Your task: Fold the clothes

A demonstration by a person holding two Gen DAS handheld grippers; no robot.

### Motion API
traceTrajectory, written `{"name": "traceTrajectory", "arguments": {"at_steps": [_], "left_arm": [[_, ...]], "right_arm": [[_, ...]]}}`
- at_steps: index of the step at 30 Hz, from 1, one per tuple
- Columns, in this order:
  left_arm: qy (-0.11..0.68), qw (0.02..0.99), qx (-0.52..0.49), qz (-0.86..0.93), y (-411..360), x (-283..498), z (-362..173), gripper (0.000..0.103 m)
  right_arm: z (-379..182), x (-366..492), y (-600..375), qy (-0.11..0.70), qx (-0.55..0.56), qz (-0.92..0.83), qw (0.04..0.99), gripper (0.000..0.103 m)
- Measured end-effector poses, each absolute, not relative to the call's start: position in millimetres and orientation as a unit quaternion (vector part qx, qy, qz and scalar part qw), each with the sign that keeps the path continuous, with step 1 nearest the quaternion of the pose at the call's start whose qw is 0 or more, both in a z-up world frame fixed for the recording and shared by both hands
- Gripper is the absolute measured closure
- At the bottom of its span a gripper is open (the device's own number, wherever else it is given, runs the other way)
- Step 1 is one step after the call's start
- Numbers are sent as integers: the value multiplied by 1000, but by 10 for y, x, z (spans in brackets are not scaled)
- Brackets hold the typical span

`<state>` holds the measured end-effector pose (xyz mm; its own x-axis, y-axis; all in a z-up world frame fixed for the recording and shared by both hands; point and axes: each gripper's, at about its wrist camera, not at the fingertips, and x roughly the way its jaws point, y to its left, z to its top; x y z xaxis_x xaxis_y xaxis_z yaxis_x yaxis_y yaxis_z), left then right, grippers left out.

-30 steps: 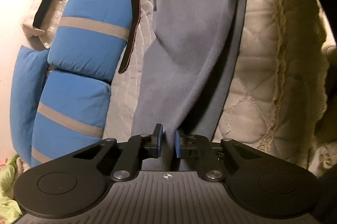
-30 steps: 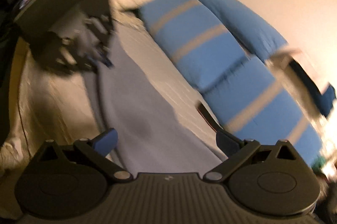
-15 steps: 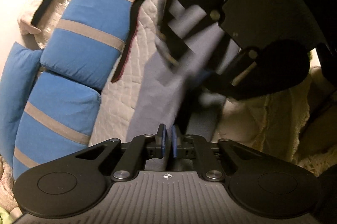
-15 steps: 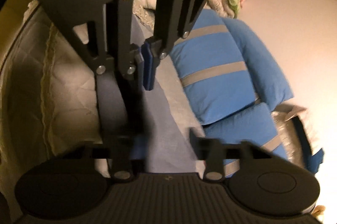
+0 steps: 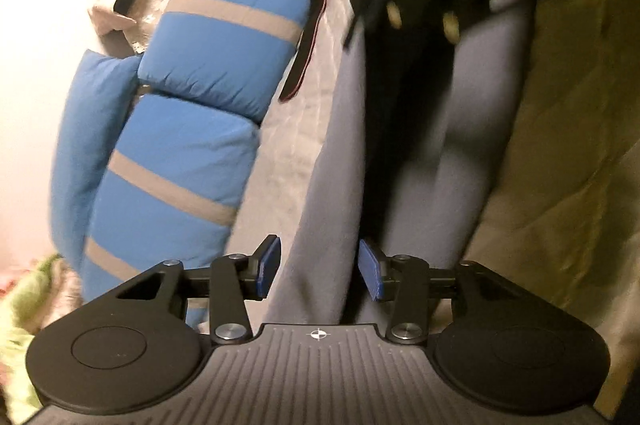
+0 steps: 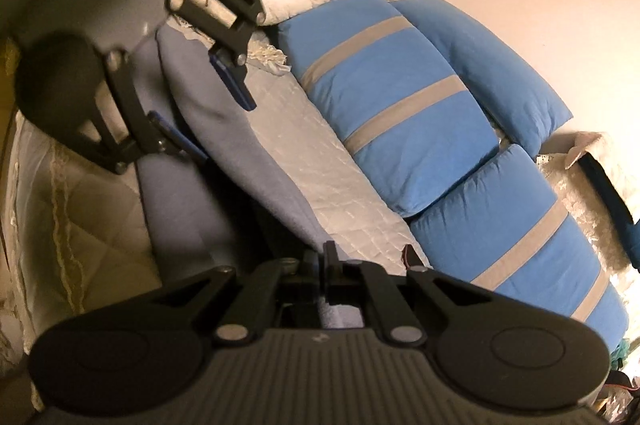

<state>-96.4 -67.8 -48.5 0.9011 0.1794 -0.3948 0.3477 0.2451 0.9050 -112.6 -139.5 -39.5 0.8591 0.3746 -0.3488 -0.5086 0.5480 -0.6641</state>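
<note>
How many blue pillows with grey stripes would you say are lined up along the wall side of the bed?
2 striped ones: the nearer pillow and the farther pillow, end to end. A plain blue pillow sits behind them by the wall; more may be hidden.

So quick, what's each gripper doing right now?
Left gripper: opening, grey cloth between its jaws, not pinched.
Right gripper: shut on the grey cloth.

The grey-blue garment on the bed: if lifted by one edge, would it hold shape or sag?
The grey-blue garment would probably sag: it already drapes in soft folds. Its fleecy-looking surface suggests it should not slip easily from the right tool, shut on its edge.
</note>
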Motion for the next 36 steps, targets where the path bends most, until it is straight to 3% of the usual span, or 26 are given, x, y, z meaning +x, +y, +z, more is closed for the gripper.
{"name": "traceTrajectory", "arguments": {"at_steps": [4,5,6,7,8,16,27,29,33,36], "left_arm": [[233,710,663,-41,-560,-889,-647,65],[234,698,676,-39,-520,-883,-680,71],[239,689,683,-40,-464,-877,-685,88],[243,681,689,-42,-405,-871,-686,98],[242,672,698,-46,-343,-886,-666,100],[246,632,729,-90,-105,-1058,-427,101],[278,611,736,-93,-84,-1177,-768,97],[278,615,734,-73,-42,-1168,-788,95],[295,621,726,-30,48,-1012,-826,71],[308,624,718,-15,168,-909,-864,71]], "right_arm": [[-346,-1121,-1403,83,-398,253,878,96],[-344,-1120,-1405,84,-398,254,877,96],[-341,-1119,-1407,84,-398,255,877,96],[-344,-1123,-1407,86,-400,258,875,96],[-357,-1135,-1406,88,-404,262,872,96],[-548,-1321,-1331,94,-449,308,834,99],[-734,-1391,-1291,116,-486,315,807,99],[-743,-1391,-1278,115,-486,312,808,98],[-738,-1380,-1261,115,-483,307,812,93],[-733,-1378,-1258,114,-483,306,813,88]]}}
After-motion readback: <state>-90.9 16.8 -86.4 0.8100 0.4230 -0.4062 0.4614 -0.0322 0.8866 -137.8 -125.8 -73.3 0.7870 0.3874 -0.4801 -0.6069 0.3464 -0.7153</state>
